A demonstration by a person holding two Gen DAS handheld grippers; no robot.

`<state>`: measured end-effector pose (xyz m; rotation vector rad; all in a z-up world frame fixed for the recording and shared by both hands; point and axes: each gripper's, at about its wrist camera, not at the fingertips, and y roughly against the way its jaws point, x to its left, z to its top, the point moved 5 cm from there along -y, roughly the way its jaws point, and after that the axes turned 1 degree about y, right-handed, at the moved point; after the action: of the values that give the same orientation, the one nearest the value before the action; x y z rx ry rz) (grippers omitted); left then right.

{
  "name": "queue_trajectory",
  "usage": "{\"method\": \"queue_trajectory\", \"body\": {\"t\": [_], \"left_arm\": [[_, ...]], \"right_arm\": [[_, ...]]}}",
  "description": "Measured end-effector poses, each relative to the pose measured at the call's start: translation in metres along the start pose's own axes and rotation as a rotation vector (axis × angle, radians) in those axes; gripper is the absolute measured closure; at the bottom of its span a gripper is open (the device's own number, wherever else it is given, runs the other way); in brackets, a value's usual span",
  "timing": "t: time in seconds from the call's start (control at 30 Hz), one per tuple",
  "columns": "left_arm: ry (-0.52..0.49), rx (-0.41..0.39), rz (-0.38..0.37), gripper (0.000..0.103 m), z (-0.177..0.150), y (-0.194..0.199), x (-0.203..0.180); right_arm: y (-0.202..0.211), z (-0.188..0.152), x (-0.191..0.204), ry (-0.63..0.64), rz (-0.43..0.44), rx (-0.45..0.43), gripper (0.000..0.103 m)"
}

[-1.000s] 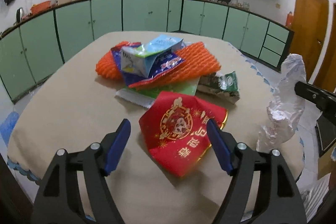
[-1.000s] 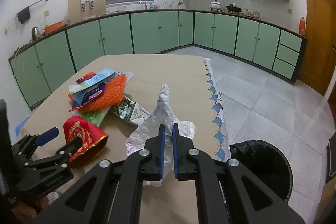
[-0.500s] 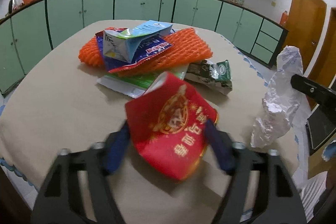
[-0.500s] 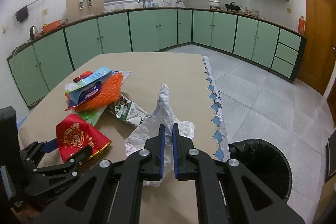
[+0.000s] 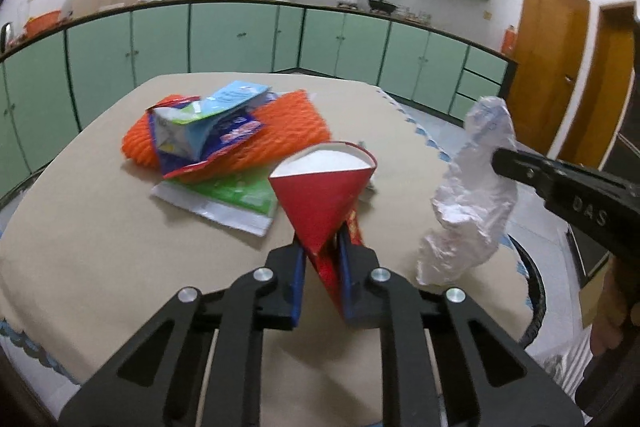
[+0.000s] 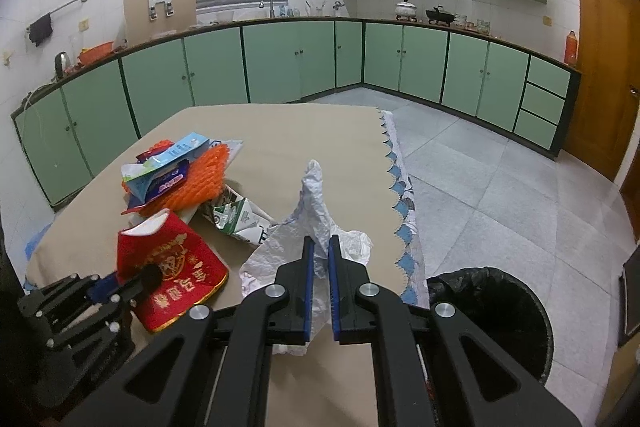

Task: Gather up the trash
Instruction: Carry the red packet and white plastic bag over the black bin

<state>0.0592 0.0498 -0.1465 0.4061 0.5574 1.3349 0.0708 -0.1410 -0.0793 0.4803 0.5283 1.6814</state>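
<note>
A kitchen lined with pale green cabinets (image 6: 288,63) is curving round a beige-covered table (image 5: 100,235), and grey floor tiles are showing to the right of it; the left gripper (image 5: 320,259) is pinching a red envelope (image 5: 324,195) with gold print, its jaws having just been closing onto it, so the paper is buckling into a cone with its white inside facing up, and its far end is standing lifted off the cloth; the right gripper (image 6: 319,279) is pressed tight on a crumpled white plastic bag (image 6: 316,203), which is rising in a peak above the blue pads (image 6: 307,267) and spilling out on both sides of them; in the left wrist view that same bag is hanging from the other gripper's black finger, just right of the envelope; beyond the envelope a heap of trash is lying on the table, with an orange foam net (image 5: 288,127) underneath, a blue and white snack wrapper (image 5: 200,123) on top of it, and a green and white packet (image 5: 228,195) sticking out flat toward the camera; a crushed green and white carton (image 6: 236,219) is sitting between the heap and the bag; a black-lined bin (image 6: 492,311) is standing on the floor just beside the table's scalloped blue-trimmed edge, below the right gripper.
</note>
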Motion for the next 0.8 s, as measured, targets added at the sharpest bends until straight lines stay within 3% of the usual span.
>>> {"method": "queue_trajectory", "body": {"t": [0.23, 0.8], "left_arm": [[-0.040, 0.033, -0.039, 0.091, -0.004, -0.017, -0.018], [-0.086, -0.064, -0.090, 0.094, 0.031, -0.006, -0.053]], "right_arm": [[0.005, -0.001, -0.015, -0.013, -0.026, -0.003, 0.096], [0.031, 0.005, -0.039, -0.030, -0.047, -0.052, 0.096]]}}
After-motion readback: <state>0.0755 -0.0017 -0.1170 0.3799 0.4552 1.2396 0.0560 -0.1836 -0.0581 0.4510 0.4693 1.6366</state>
